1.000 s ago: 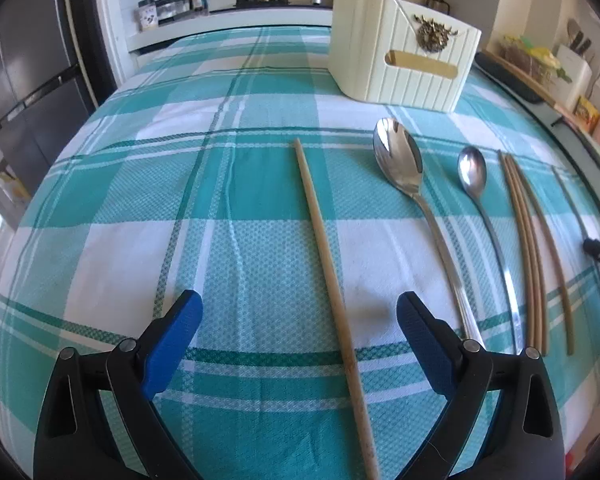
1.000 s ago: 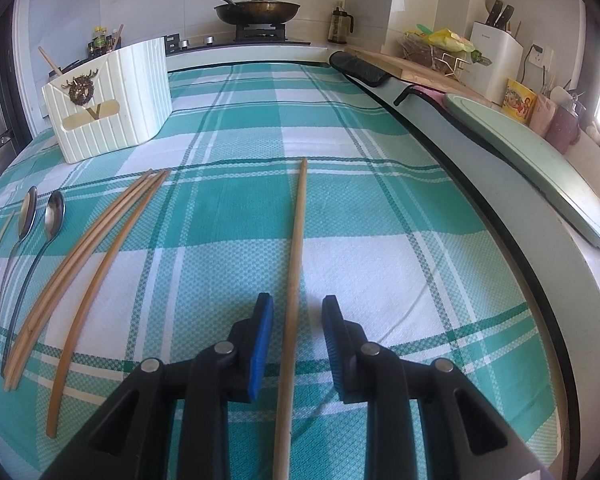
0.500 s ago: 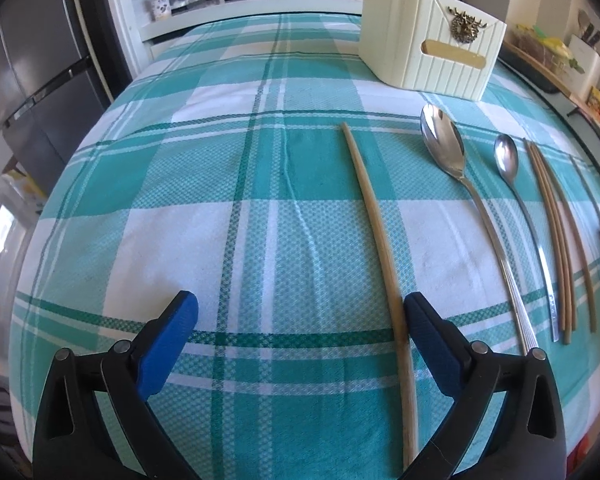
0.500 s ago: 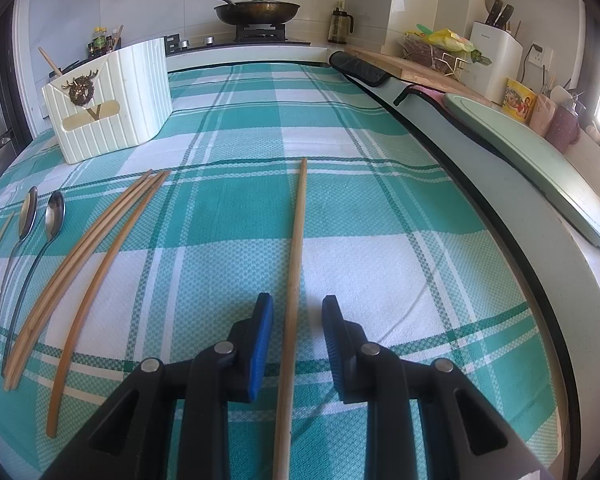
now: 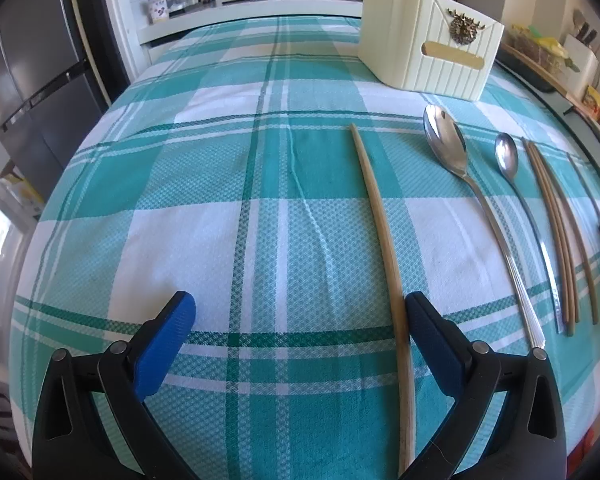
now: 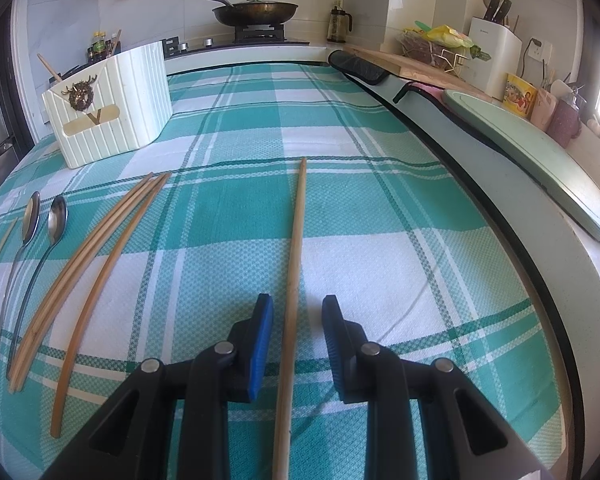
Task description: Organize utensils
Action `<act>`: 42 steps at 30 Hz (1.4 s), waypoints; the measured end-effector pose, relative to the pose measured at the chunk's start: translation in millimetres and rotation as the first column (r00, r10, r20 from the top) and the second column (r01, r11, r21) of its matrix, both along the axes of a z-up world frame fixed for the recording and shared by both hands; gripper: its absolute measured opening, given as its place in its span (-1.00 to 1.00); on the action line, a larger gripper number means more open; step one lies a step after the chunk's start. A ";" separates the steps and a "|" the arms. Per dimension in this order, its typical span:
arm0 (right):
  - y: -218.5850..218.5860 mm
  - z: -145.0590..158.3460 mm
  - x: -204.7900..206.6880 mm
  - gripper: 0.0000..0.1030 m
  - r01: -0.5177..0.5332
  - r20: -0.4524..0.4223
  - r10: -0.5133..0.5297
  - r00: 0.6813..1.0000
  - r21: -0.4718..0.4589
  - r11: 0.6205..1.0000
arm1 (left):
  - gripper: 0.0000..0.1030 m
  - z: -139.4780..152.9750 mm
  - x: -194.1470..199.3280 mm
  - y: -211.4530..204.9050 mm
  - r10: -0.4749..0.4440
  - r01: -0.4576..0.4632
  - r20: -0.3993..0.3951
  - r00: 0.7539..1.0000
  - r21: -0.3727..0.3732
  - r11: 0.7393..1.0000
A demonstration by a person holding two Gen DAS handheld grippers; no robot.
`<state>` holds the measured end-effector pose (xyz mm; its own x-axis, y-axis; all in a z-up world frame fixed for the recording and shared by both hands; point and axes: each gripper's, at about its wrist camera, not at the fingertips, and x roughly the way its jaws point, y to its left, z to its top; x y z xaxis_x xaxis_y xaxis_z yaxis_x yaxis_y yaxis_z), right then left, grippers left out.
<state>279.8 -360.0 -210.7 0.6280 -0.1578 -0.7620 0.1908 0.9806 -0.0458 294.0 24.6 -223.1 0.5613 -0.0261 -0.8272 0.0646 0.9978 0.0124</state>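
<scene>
My left gripper (image 5: 300, 330) had slid sideways, wide open, so its chopstick (image 5: 384, 236) now lay just inside the right finger. My right gripper (image 6: 297, 326) stayed narrow around another chopstick (image 6: 296, 260), not pinching; both on the surface (image 5: 204, 240).

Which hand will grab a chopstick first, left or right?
Probably right. The right gripper has its narrowed blue pads either side of a lone wooden chopstick, not touching. The left gripper gapes wide, another wooden chopstick beside one pad.
</scene>
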 end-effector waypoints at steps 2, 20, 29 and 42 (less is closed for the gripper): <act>0.6 0.4 0.5 -0.48 -0.002 -0.008 0.002 1.000 -0.006 1.000 | 0.99 -0.2 -0.1 0.0 0.000 0.000 -0.002 1.000 -0.001 1.000; -28.1 7.4 29.9 -0.05 -0.106 -0.311 0.138 0.940 0.119 0.987 | 0.98 8.9 51.9 -4.3 -0.188 0.174 -0.247 0.951 -0.077 0.982; -27.9 7.0 77.6 -0.05 -0.130 -0.350 0.160 0.923 0.108 0.986 | 0.87 5.2 96.8 -22.2 -0.221 0.234 -0.315 0.923 0.004 0.972; -36.3 3.3 152.2 -0.18 -0.088 -0.334 0.121 0.935 0.114 0.990 | -0.19 17.9 122.9 -49.8 -0.224 0.246 -0.306 0.925 0.036 0.968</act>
<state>432.0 -396.3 -207.3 0.3384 -0.0216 -0.9408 0.0764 0.9971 0.0046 417.0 -25.2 -205.1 0.2744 -0.0611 -0.9597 0.3093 0.9505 0.0279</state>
